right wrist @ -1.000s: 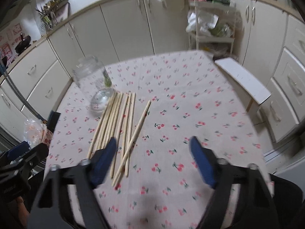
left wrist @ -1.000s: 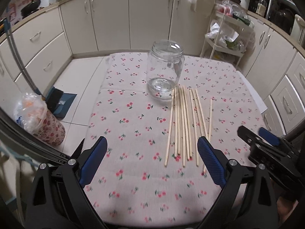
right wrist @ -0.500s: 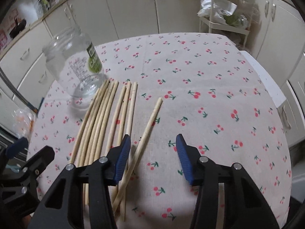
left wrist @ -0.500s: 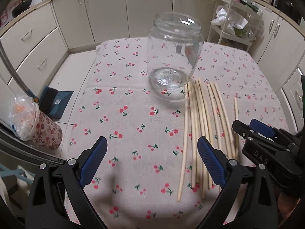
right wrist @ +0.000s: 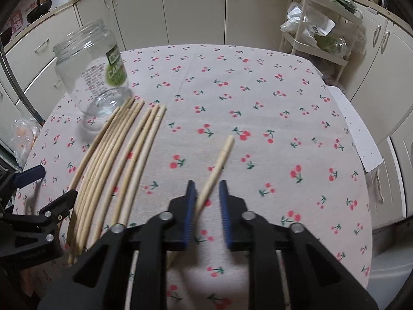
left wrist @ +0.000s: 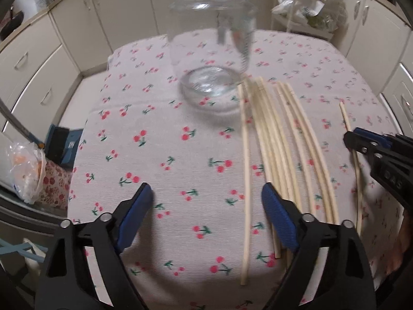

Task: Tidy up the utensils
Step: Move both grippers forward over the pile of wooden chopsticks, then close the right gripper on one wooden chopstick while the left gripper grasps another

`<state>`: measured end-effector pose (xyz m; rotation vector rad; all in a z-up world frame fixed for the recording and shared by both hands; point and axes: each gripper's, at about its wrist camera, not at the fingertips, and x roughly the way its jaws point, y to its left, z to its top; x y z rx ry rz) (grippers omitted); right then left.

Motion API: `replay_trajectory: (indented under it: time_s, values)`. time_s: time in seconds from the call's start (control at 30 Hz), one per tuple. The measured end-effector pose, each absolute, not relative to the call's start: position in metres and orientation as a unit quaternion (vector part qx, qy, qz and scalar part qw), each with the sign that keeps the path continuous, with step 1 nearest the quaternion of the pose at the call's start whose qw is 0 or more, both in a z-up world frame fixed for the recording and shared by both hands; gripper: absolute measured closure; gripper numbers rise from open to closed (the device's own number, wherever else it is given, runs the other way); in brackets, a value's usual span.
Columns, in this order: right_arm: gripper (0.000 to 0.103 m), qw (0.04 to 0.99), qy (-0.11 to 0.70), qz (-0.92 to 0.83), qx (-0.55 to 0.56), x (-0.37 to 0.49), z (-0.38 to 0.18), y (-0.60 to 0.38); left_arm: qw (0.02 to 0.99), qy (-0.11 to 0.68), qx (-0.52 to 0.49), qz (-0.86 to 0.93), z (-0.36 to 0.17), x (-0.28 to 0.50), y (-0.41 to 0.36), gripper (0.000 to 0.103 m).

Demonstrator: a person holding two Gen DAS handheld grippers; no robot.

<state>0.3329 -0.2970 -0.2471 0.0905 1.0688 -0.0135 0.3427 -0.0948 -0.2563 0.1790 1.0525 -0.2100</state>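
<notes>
Right wrist view: your right gripper (right wrist: pixel 206 201) is closing around the lone chopstick (right wrist: pixel 219 162), pads not quite pinching yet. Its long axis runs toward 1 o'clock, and the jar (right wrist: pixel 93 77) sits at 10 o'clock. Left gripper (left wrist: pixel 205 214) is wide, narrowing on nothing.

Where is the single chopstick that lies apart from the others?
In the right wrist view, the single chopstick lies between the closing right gripper pads, right of the chopstick bundle.
</notes>
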Motion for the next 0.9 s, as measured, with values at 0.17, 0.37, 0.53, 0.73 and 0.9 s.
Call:
replay_trajectory:
  time_s: [0.17,0.37,0.53,0.73,0.9]
  values:
    - [0.089,0.859,0.510,0.006,0.048,0.334,-0.248,-0.301,0.851,0.502,0.087,-0.123,-0.252,0.332,-0.108,0.039]
    - [0.089,0.858,0.510,0.052,0.037,0.331,-0.248,-0.297,0.837,0.512,0.094,-0.171,-0.249,0.309,-0.124,0.051]
    - [0.090,0.854,0.515,0.054,0.046,0.331,-0.247,-0.299,0.835,0.522,0.061,-0.163,-0.245,0.321,-0.113,0.055]
    - [0.089,0.853,0.515,0.048,0.067,0.335,-0.247,-0.302,0.851,0.497,0.085,-0.143,-0.244,0.361,-0.120,0.054]
    - [0.092,0.856,0.506,0.045,0.095,0.336,-0.249,-0.307,0.853,0.492,0.102,-0.143,-0.253,0.390,-0.132,0.057]
